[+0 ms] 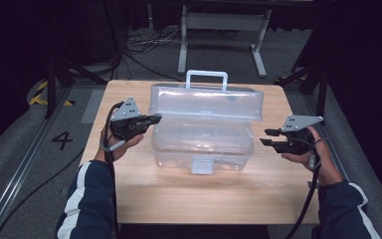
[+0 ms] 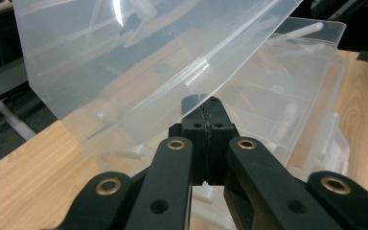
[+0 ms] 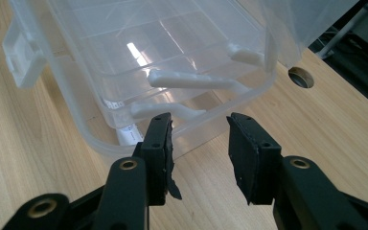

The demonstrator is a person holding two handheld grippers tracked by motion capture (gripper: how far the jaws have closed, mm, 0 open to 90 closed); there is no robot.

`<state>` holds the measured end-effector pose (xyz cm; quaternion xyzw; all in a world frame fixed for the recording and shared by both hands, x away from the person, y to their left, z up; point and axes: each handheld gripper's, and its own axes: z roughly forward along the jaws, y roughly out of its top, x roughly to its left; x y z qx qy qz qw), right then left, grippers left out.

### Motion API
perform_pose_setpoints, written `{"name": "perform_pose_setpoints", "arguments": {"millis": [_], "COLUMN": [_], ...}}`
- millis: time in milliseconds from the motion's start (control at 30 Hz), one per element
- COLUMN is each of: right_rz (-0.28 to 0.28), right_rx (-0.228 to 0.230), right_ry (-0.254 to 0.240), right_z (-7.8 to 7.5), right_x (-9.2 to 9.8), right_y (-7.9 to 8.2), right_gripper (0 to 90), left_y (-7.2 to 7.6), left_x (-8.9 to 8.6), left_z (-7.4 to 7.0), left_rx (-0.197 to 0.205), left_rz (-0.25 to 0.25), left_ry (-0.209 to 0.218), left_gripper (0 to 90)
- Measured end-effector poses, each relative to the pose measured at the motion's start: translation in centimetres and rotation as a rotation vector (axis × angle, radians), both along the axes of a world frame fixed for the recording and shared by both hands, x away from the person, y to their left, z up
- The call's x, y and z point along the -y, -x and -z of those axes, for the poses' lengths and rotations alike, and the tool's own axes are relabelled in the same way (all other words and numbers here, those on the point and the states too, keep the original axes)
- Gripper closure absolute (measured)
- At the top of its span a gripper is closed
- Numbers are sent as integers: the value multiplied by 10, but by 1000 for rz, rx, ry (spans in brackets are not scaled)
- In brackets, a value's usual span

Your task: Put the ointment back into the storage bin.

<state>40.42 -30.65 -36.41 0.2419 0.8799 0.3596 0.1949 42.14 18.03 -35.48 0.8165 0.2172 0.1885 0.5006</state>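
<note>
Your left gripper (image 2: 206, 112) is clamping the toolbox lid's (image 1: 206, 101) edge, jaws together; your right gripper (image 3: 199, 143), jaws apart, is gripping nothing, so a slipping lid is risking slamming onto the toolbox base (image 1: 202, 147).

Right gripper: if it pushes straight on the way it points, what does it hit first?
Probably the near end wall of the clear plastic box. The right gripper has open jaws with nothing between them, just bare table.

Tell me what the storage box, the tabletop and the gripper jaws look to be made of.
Storage box: clear, slightly frosted plastic, glossy; the table's wood shows through its walls and raised lid.
Tabletop: light wood or wood-look laminate, matte, with a visible grain; which of the two cannot be told.
Right gripper and left gripper: black jaws, probably moulded or printed plastic, matte, with brass-coloured rings at the pivots.
</note>
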Motion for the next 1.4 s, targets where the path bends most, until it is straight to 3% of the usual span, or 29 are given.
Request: {"name": "perform_pose_setpoints", "arguments": {"millis": [333, 433, 500, 800, 933, 1100, 1400], "right_rz": [60, 64, 71, 66, 57, 55, 57], "right_rx": [5, 20, 25, 7, 4, -15, -11], "right_ry": [21, 12, -5, -12, -26, -7, -10], "right_z": [11, 13, 13, 24, 25, 31, 31], "right_x": [9, 13, 16, 21, 18, 13, 13], "right_y": [-5, -3, -2, 3, 2, 0, 0], "right_gripper": [565, 551, 557, 534, 529, 514, 510], "left_y": [5, 7, 8, 15, 17, 22, 29], "left_x": [1, 0, 0, 0, -4, -7, -15], "left_z": [10, 11, 12, 20, 26, 29, 32], "left_rx": [-14, -21, -5, -24, -36, -36, -47], "left_rz": [15, 20, 22, 26, 14, 5, -1], "left_ry": [0, -11, -17, -41, -34, -31, -42], "left_gripper": [900, 900, 900, 900, 900, 900, 900]}}
